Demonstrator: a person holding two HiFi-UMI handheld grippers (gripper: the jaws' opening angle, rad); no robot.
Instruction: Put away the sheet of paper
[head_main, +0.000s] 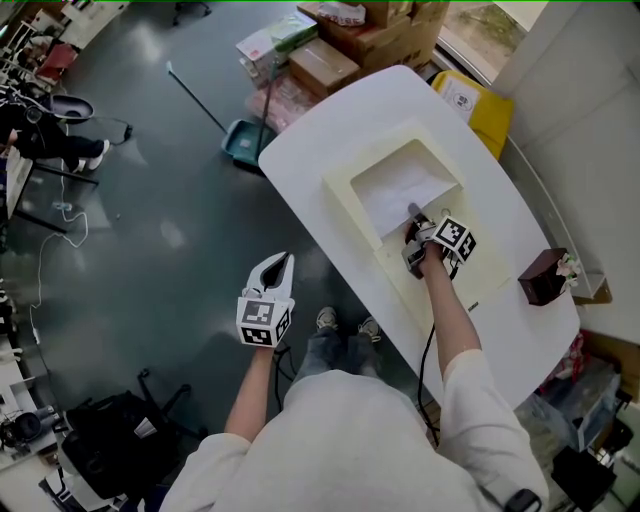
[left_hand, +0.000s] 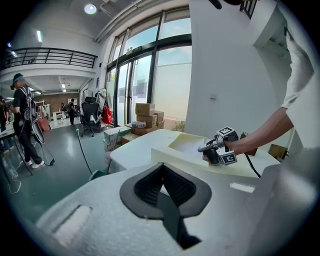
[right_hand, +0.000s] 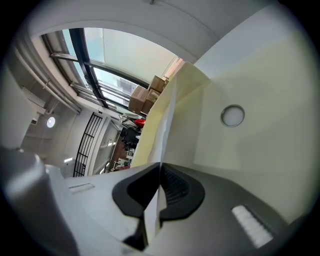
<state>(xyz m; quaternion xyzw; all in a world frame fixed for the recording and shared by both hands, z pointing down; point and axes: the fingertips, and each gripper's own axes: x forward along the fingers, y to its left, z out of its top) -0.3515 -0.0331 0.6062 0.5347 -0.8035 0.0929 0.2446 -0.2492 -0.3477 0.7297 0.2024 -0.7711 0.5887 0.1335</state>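
Note:
A white sheet of paper (head_main: 395, 185) lies in the recess of a cream foam tray (head_main: 345, 185) on the white table (head_main: 330, 110). My right gripper (head_main: 412, 212) reaches over the tray's near side and is shut on the sheet's near edge. In the right gripper view the paper (right_hand: 165, 127) stands edge-on between the closed pads of the right gripper (right_hand: 160, 166), with the tray's inner wall (right_hand: 250, 75) behind. My left gripper (head_main: 283, 262) hangs off the table over the floor, shut and empty (left_hand: 162, 167). Its view shows the right gripper (left_hand: 201, 148) at the tray (left_hand: 170, 157).
A dark brown box (head_main: 543, 277) sits near the table's right edge. Cardboard boxes (head_main: 340, 40) and a yellow bin (head_main: 480, 105) stand beyond the far end. A teal dustpan (head_main: 243, 140) lies on the floor to the left. A round disc (right_hand: 232, 115) marks the tray wall.

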